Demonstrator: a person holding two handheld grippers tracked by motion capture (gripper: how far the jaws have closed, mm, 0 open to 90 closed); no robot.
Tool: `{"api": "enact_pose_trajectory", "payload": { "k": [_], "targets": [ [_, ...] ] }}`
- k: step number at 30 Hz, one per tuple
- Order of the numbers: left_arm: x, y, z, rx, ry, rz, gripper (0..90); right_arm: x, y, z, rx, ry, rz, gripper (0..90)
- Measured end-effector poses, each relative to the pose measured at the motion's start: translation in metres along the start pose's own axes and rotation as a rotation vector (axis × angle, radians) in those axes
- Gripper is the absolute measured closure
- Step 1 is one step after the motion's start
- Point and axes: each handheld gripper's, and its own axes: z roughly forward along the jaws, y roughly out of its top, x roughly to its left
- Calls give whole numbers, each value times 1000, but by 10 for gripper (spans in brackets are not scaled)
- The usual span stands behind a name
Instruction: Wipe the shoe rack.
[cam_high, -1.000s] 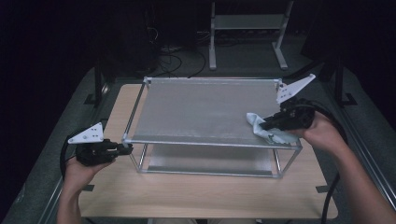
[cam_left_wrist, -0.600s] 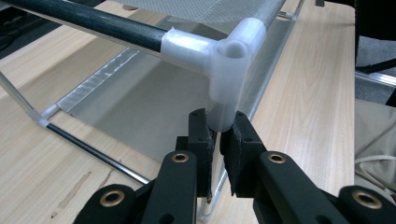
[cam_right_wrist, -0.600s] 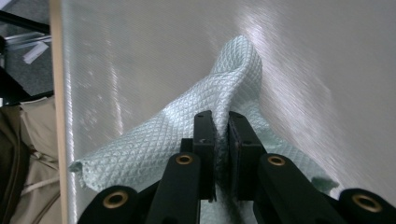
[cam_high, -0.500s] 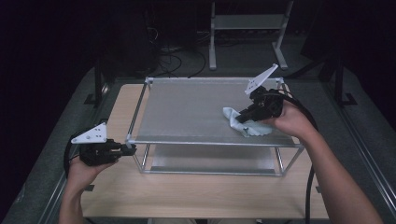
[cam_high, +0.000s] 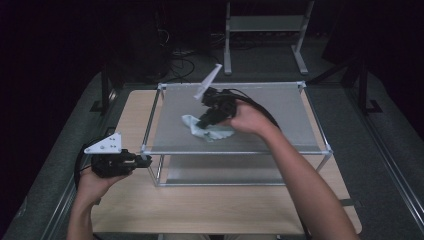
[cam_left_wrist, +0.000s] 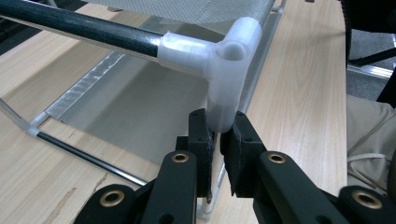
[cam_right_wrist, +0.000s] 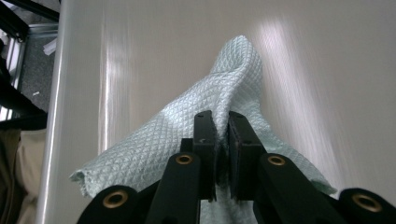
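A pale green waffle cloth (cam_high: 216, 133) lies bunched on the grey mesh top (cam_high: 295, 120) of a metal rack. My right gripper (cam_high: 204, 123) is shut on a fold of it, left of the top's middle. In the right gripper view the jaws (cam_right_wrist: 222, 133) pinch the cloth (cam_right_wrist: 224, 79) against the mesh (cam_right_wrist: 163, 46). My left gripper (cam_high: 139, 162) is at the rack's front left corner, shut on the leg just under the white corner joint (cam_left_wrist: 224, 60). In the left gripper view the pads (cam_left_wrist: 219, 133) press on both sides of that leg.
The rack stands on a wooden table (cam_high: 200, 210) and has a lower shelf (cam_high: 225, 174). Behind the table are a white stand (cam_high: 265, 24) and floor cables (cam_high: 180, 55). Dark rails run along both table sides.
My right gripper has swept the cloth leftward across the mesh, from the front right corner to left of the middle. The left gripper has stayed on the corner leg.
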Motion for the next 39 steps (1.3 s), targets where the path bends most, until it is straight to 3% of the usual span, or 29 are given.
{"api": "enact_pose_trajectory", "payload": {
  "k": [4,7,9,15,20,26,32,37,39],
  "targets": [
    [0,-1,-1,-3,-3,-1,815,-1,28,22,-8,31,-36,827],
    [1,-1,0,-7,-6,-2,815,-6,31,22,-6,46,-24,827],
    [1,-1,0,-6,-7,-2,815,-3,35,27,-4,33,-37,827],
    [-1,0,0,0,-4,2,815,9,61,46,-19,59,-86,827],
    [-1,0,1,-2,-17,9,815,-5,43,30,-4,40,-28,828],
    [-2,1,1,1,-21,12,815,3,59,45,-20,37,-61,827],
    [-2,1,0,5,-28,15,815,-11,40,28,-2,12,-23,828],
    [0,0,-1,8,-31,19,815,-4,53,41,-17,16,-48,827],
    [1,-1,-3,9,-25,16,815,-4,53,39,-17,22,-52,828]
  ]
}}
